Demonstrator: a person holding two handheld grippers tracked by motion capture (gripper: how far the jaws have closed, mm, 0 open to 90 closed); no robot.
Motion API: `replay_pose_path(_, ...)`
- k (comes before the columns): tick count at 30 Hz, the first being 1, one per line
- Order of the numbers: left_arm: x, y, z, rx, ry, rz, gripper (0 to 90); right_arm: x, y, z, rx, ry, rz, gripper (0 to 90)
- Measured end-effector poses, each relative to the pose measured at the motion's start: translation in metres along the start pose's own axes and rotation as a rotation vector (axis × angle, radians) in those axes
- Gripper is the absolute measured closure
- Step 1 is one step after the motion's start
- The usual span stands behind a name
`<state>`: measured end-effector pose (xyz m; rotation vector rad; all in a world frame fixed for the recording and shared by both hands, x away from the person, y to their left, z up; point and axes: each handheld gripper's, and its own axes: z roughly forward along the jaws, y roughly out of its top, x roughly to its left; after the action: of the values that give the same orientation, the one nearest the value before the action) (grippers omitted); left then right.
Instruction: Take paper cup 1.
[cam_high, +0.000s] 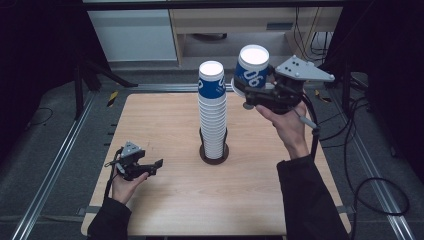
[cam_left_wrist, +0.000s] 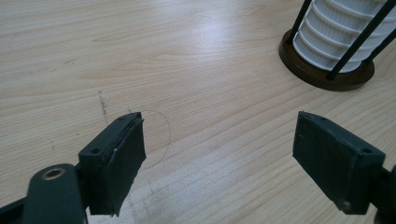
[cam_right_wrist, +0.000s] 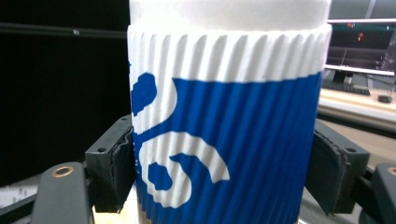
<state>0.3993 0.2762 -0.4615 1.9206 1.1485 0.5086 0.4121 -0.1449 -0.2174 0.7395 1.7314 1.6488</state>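
Pale wooden table (cam_high: 170, 200) under the lights, dark floor and trailing cables all round it. Over on the left, the left gripper (cam_high: 150, 166) sits low near the table's front edge, hand cradling it from beneath, jaws spread wide with nothing between them, just bare wood grain below. Centre stage, the tall cup stack (cam_high: 213, 112) stands upright in its round dark base (cam_high: 214, 155), thin black rods running up its sides. And on the right, here's the action: the right gripper (cam_high: 248, 90) is lifted high, just beside the top of the stack, jaws closed onto the ribbed sides of the blue and white cup (cam_right_wrist: 229, 126), mouth upward, tipped a little. The forearm rises steeply from the near edge, wrist cocked back. Whether this cup is coming off or going on, hard to say from here. Either way, level the cup, centre it over the stack's axis, keep the squeeze light so the wall doesn't buckle
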Motion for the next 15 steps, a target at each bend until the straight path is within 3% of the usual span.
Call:
replay_pose_path(5, -0.002, 0.001, -0.001, 0.001, -0.003, 0.003, 16.4, -0.008, -0.03, -0.018, 0.053, -0.004, 0.017, 21.7)
replay_pose_path(15, -0.004, 0.002, 0.0, 0.008, -0.014, 0.02, 16.5, -0.017, -0.081, -0.034, 0.121, -0.002, 0.053, 21.7)
